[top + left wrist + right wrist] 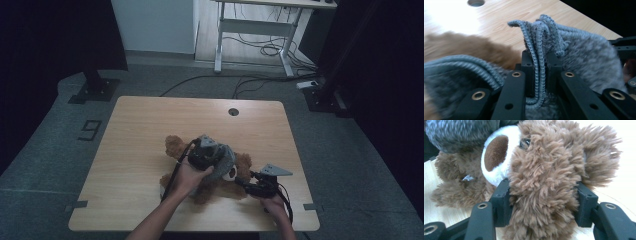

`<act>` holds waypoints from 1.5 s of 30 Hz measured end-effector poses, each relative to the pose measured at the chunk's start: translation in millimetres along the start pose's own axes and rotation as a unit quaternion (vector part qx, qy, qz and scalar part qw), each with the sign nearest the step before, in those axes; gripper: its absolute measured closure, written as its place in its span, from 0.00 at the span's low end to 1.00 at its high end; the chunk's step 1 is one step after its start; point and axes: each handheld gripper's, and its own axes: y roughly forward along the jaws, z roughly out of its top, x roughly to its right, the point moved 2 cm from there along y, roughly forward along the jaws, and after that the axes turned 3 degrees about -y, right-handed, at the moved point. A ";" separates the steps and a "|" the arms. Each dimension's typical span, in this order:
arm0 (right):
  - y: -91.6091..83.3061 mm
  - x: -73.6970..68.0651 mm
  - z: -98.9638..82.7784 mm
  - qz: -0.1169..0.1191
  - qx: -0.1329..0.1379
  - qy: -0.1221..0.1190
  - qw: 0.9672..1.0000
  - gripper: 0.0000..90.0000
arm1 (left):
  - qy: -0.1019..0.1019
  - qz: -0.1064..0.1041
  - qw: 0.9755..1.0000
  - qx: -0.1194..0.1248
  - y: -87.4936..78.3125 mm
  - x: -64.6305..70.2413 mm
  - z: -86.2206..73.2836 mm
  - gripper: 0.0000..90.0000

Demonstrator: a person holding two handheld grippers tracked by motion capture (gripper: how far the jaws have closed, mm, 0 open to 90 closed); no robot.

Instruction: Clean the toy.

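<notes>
Teddy bear (pixel 200 172) lay on its back mid-surface (pixel 140 130), near side. Left tongs (pixel 206 154) were clamped tight on the ribbed edge of a grey knit hat (pixel 541 45) over the bear's head. Right tongs (pixel 250 184), half open, gripped the head's (pixel 544 182) fur. Risk: the thin knit could slip from the pinch, or the plush could squeeze free, if pulled hard.

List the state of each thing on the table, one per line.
Teddy bear: lying on the table, head clamped.
Grey knit hat: partly over the bear's head, edge pinched.
Left gripper: shut on the hat's edge.
Right gripper: shut on the bear's head.
</notes>
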 end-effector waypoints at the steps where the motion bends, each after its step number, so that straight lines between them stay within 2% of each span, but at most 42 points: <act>1: -0.1 -0.4 0.2 0.000 -0.001 0.000 1.000 0.47 | -0.001 0.003 1.000 0.002 -2.5 -2.0 -0.5 0.89; 7: -0.2 -0.5 0.4 -0.001 -0.002 -0.001 1.000 0.47 | 0.010 0.027 1.000 0.011 -17.8 -11.9 -4.6 0.89; 12: -0.1 -0.4 0.3 -0.001 -0.002 0.000 1.000 0.46 | -0.009 0.042 0.999 0.020 -34.2 -29.0 -10.3 0.89; 16: -0.1 -0.5 0.1 -0.002 -0.001 0.002 1.000 0.46 | -0.025 0.066 0.997 0.023 -51.2 -53.6 -18.3 0.89; 18: 0.0 -0.2 0.1 -0.002 -0.001 0.003 1.000 0.46 | -0.042 0.084 0.995 0.020 -60.5 -71.9 -25.5 0.89; 21: 0.3 0.2 0.0 -0.002 0.001 0.006 1.000 0.46 | -0.073 0.093 0.993 0.015 -67.2 -95.8 -37.7 0.89; 24: 0.3 0.4 0.0 -0.002 0.001 0.007 1.000 0.46 | -0.094 0.110 0.989 0.006 -71.3 -116.9 -51.8 0.89; 28: 0.3 0.4 -0.1 -0.002 0.001 0.007 1.000 0.46 | -0.110 0.133 0.985 -0.006 -72.8 -135.6 -67.8 0.89; 30: 0.3 0.5 -0.1 -0.002 0.001 0.008 1.000 0.46 | -0.124 0.131 0.984 -0.010 -74.5 -142.5 -74.5 0.89; 31: 0.2 0.5 -0.2 -0.002 0.001 0.007 1.000 0.46 | -0.129 0.125 0.984 -0.003 -76.8 -143.5 -76.3 0.89; 35: 0.2 0.9 -0.4 0.000 0.001 0.009 1.000 0.46 | -0.114 0.112 0.987 0.022 -89.3 -134.8 -72.9 0.89; 37: 0.1 1.0 -0.5 0.000 0.001 0.010 1.000 0.46 | -0.105 0.088 0.990 0.038 -95.5 -126.2 -69.1 0.89; 38: 0.1 0.9 -0.5 -0.001 0.001 0.009 1.000 0.46 | -0.101 0.069 0.991 0.046 -99.2 -119.6 -67.5 0.89; 39: -0.1 0.7 -0.5 -0.001 0.000 0.009 1.000 0.46 | -0.101 0.055 0.992 0.051 -100.8 -115.0 -66.8 0.89; 42: 0.1 0.8 -0.6 -0.001 0.001 0.009 1.000 0.46 | -0.080 0.015 0.995 0.061 -103.7 -95.6 -65.5 0.89; 45: 0.1 0.7 -0.6 -0.001 0.001 0.009 1.000 0.46 | -0.061 -0.002 0.997 0.052 -96.3 -79.2 -64.6 0.89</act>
